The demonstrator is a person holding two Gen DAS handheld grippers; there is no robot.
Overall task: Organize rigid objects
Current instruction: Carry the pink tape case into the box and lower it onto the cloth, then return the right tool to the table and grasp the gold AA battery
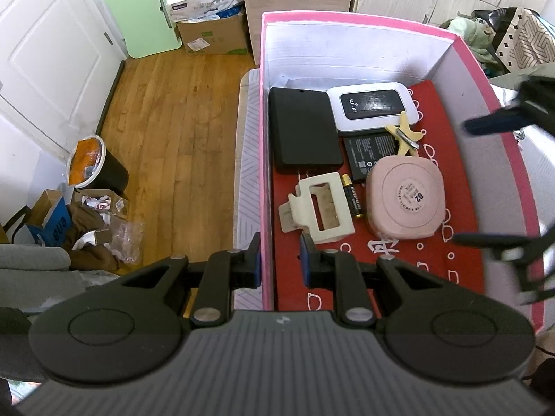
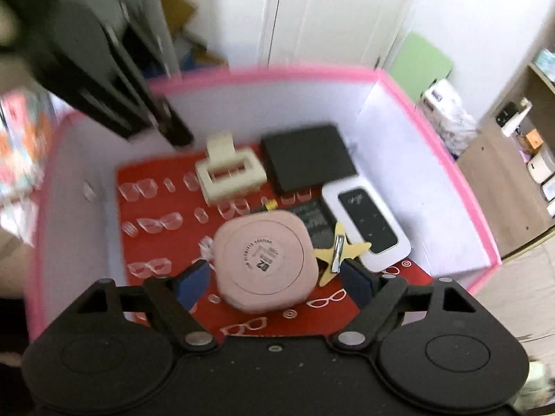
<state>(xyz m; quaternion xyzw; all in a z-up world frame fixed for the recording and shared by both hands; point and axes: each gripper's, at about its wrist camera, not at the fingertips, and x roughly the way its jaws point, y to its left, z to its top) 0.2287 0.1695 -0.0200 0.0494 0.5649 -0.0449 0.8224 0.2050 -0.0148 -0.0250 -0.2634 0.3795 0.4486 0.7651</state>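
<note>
A pink-rimmed box (image 1: 350, 20) with a red patterned liner holds a black case (image 1: 305, 131), a white Wi-Fi router (image 1: 373, 104), a black battery pack (image 1: 371, 156), a yellow star-shaped clip (image 1: 406, 135), an AA battery (image 1: 352, 194), a cream hair claw (image 1: 319, 208) and a pink square compact (image 1: 406, 197). My left gripper (image 1: 280, 260) is shut on the box's near-left wall, one finger on each side. My right gripper (image 2: 275, 277) hovers open over the pink compact (image 2: 267, 260), its pads clear of the compact's sides. The right wrist view is blurred.
Left of the box lie a wooden floor (image 1: 166, 131), a black bin (image 1: 100, 166) and a heap of bags and cartons (image 1: 86, 222). A green board (image 1: 142, 10) and cardboard boxes (image 1: 211, 31) stand by the far wall. Clothes and a patterned bag (image 1: 520, 41) lie at the right.
</note>
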